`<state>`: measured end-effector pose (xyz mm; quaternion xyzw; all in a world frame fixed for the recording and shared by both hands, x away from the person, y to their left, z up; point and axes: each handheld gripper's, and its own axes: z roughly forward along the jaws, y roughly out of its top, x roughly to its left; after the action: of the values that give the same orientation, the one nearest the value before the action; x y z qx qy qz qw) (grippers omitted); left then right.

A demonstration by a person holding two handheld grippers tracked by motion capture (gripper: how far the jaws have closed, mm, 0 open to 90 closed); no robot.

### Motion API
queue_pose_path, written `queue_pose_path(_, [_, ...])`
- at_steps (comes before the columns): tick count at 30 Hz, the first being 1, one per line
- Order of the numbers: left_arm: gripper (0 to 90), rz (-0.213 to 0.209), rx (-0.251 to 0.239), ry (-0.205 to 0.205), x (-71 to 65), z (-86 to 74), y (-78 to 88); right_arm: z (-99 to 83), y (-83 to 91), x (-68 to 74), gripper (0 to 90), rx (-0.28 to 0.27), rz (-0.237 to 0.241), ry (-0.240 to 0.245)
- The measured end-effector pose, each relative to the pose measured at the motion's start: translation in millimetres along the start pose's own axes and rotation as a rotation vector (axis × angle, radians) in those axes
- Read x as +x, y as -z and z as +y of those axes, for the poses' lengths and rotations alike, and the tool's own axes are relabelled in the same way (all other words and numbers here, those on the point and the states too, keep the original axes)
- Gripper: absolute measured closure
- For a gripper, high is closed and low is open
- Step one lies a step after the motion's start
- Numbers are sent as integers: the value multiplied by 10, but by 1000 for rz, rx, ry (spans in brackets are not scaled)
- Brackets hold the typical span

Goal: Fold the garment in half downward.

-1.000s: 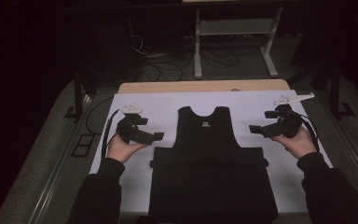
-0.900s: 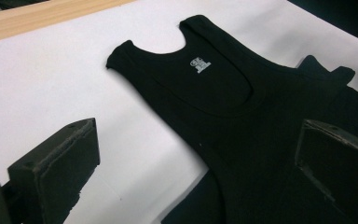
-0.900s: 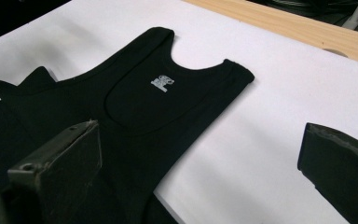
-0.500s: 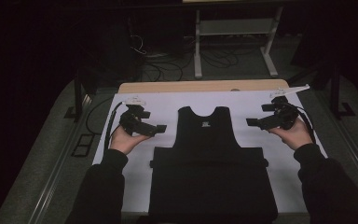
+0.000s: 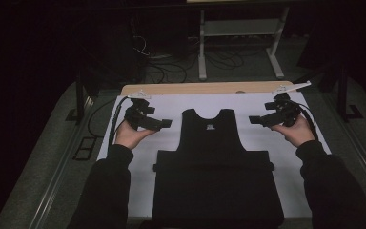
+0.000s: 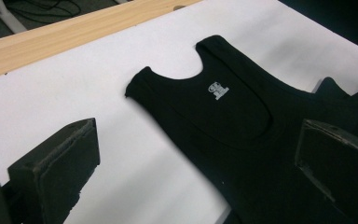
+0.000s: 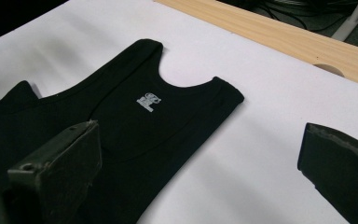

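A black sleeveless top (image 5: 217,176) was laid flat on the white sheet (image 5: 267,143) that covered the desk (image 5: 205,88), with its neck opening turned toward the far edge and its hem toward the person. A small white label (image 6: 217,90) was seen just below the neckline; its wording could not be read. The lower half of the top was wider than the upper half, and small tabs of cloth stuck out at both sides where the width changed.

The left tongs (image 5: 163,123) were held in the left hand (image 5: 128,135) above the white sheet, just beside the top's left shoulder strap and pointed inward toward it. In the left gripper view the two black jaws were seen spread wide apart, with nothing between them but the sheet and the top beyond. The right tongs (image 5: 256,120) were held in the right hand (image 5: 296,131) on the opposite side, near the right strap, also pointed inward. In the right gripper view these jaws too were spread wide and gripped nothing. Neither pair was seen touching the cloth.

A strip of bare wood was left uncovered along the far edge of the desk. Beyond it, on the dark floor, cables (image 5: 219,59) and a pale metal stand (image 5: 240,33) were made out.
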<state>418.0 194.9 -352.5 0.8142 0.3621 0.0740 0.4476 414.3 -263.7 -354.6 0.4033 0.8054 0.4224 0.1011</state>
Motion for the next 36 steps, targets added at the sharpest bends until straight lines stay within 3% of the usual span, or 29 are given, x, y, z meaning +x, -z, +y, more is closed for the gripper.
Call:
queue_pose_path(13, [0,1,-7,36,156,-12,-167,57,-152,-110,0,18,-5,-20])
queue_pose_path(25, [0,-23,-4,30,146,64,-398,49,-390,-150,0,49,-3,-18])
queue_pose_path(36, [0,-13,40,33,215,84,-672,31,-594,-218,0,49,-15,-45])
